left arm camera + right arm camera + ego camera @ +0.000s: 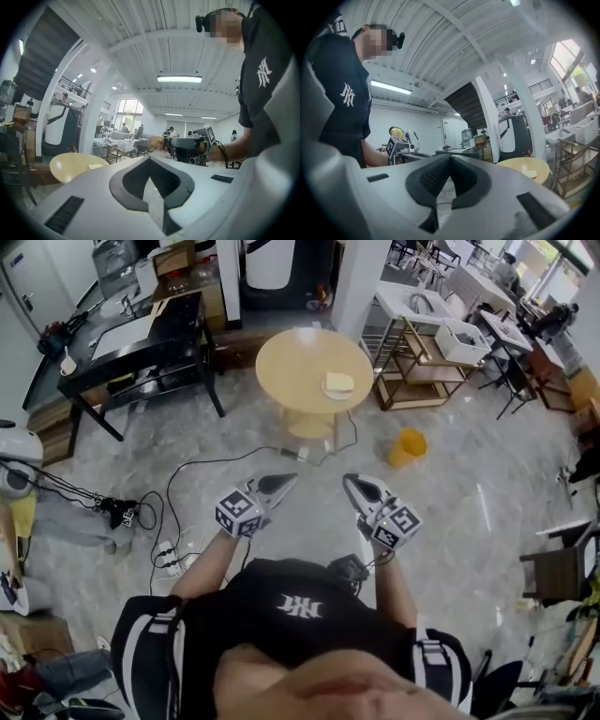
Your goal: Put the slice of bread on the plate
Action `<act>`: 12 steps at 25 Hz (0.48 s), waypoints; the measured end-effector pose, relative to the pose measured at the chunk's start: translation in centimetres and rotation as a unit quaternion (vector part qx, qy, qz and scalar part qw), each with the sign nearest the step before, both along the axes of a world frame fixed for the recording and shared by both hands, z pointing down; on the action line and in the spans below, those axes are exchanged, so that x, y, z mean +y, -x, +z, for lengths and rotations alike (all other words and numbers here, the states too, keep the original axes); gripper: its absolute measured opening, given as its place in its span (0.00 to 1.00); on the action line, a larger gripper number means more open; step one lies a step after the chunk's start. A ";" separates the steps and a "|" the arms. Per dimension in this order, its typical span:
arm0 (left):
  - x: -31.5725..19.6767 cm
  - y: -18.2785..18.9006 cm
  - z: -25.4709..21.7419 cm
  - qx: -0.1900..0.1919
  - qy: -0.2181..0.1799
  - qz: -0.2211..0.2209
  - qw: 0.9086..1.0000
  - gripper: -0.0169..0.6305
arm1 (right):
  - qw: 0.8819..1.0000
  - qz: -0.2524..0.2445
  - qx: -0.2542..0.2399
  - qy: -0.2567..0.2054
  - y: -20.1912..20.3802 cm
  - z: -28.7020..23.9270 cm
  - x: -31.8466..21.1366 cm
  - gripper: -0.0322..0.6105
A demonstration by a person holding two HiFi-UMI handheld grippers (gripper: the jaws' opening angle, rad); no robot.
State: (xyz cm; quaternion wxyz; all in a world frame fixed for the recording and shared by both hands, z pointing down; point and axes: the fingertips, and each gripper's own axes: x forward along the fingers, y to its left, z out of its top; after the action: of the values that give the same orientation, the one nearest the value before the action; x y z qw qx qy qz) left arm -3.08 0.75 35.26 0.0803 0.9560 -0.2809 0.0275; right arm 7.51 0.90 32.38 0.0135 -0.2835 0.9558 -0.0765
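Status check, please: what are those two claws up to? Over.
Left claw shut, empty. Right claw shut, empty. Bread lies on round table, well ahead of both. Cables across floor between.

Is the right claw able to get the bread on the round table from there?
Probably not yet. The right claw is shut and hangs over the floor, well short of the round table where the bread lies. Nothing stands in between, so stepping closer should do.
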 end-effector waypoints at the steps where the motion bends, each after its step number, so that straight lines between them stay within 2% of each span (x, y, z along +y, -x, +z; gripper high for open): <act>1: 0.0 -0.4 -0.4 0.004 -0.002 0.000 1.000 0.05 | 1.000 -0.005 0.003 0.002 -0.2 -0.1 0.0 0.05; 5: 0.1 -1.5 -0.3 -0.001 -0.004 0.002 1.000 0.05 | 1.000 -0.013 0.007 0.012 -0.9 0.2 0.3 0.05; 12: 1.6 -2.1 0.6 -0.001 0.016 -0.005 1.000 0.05 | 0.999 -0.028 0.009 0.015 -1.5 0.8 1.4 0.05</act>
State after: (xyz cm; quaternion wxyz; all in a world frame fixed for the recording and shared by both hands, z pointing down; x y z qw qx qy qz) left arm -0.93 2.30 35.87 0.0956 0.9533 -0.2848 0.0324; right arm 8.97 2.30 33.15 -0.0015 -0.2577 0.9621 -0.0888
